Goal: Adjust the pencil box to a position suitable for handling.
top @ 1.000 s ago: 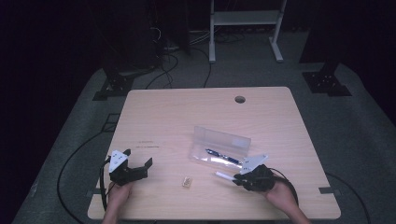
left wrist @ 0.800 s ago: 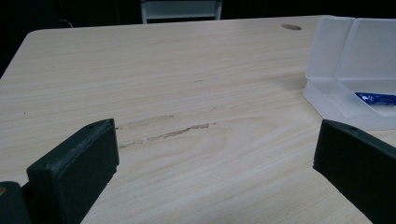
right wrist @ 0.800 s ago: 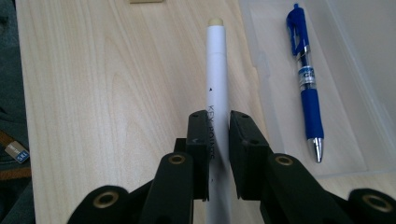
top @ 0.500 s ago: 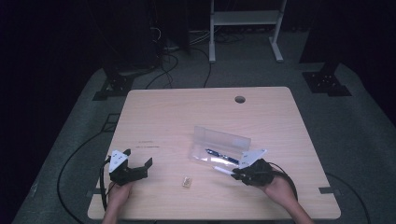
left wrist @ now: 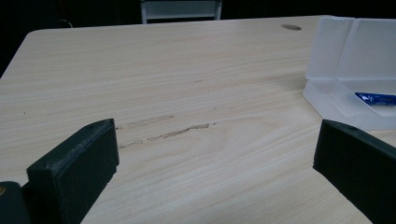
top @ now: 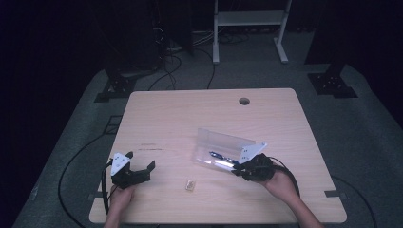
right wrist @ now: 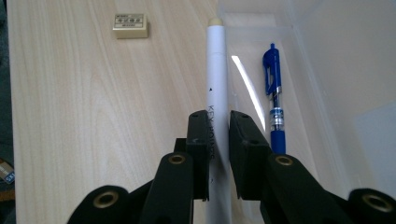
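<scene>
Gripping a white pen point(right wrist: 217, 93) in its closed jaws over the clear case's point(top: 223, 142) near edge, the right gripper point(right wrist: 219, 122) risked snagging it; the left gripper point(top: 140, 167) gaped empty.

The light wooden desk point(top: 190, 118) bore an open clear plastic case point(top: 223, 147) right of centre and a small eraser point(top: 190, 185) near its front edge.

eraser point(right wrist: 131, 25) label too small, box point(left wrist: 355, 70) cut off
</scene>
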A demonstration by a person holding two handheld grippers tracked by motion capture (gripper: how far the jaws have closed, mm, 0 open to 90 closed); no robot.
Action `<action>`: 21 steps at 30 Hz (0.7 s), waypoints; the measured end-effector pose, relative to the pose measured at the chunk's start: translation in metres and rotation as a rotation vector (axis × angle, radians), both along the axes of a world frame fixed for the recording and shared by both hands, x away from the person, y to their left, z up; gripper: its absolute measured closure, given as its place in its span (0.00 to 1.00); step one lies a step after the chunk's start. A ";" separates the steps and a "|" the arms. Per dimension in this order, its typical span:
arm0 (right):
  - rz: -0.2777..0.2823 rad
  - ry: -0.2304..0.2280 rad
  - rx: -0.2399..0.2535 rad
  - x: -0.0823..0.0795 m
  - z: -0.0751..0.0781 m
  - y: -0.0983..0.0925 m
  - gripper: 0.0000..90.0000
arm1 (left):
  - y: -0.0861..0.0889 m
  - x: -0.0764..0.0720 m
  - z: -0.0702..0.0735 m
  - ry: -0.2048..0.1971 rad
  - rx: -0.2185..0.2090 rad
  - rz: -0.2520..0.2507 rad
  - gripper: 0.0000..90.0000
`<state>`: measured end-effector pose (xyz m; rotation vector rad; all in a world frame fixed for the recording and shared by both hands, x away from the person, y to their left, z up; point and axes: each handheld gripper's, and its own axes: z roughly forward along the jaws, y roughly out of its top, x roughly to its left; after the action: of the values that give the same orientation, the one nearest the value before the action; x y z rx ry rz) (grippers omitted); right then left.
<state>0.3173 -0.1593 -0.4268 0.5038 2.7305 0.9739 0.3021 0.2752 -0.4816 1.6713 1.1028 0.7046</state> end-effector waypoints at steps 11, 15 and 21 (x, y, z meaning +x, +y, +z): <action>-0.004 -0.009 -0.009 0.017 0.006 0.008 0.87 | 0.000 0.000 0.000 0.000 -0.001 -0.001 0.00; -0.004 -0.006 -0.013 0.024 0.005 0.011 0.87 | 0.000 0.000 0.000 0.000 -0.002 -0.001 0.00; -0.008 0.001 -0.023 0.031 0.002 0.014 0.87 | 0.000 0.000 0.000 0.000 -0.005 0.001 0.00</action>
<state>0.3480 -0.1455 -0.4246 0.5110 2.7346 0.9400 0.3025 0.2756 -0.4817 1.6670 1.1042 0.7022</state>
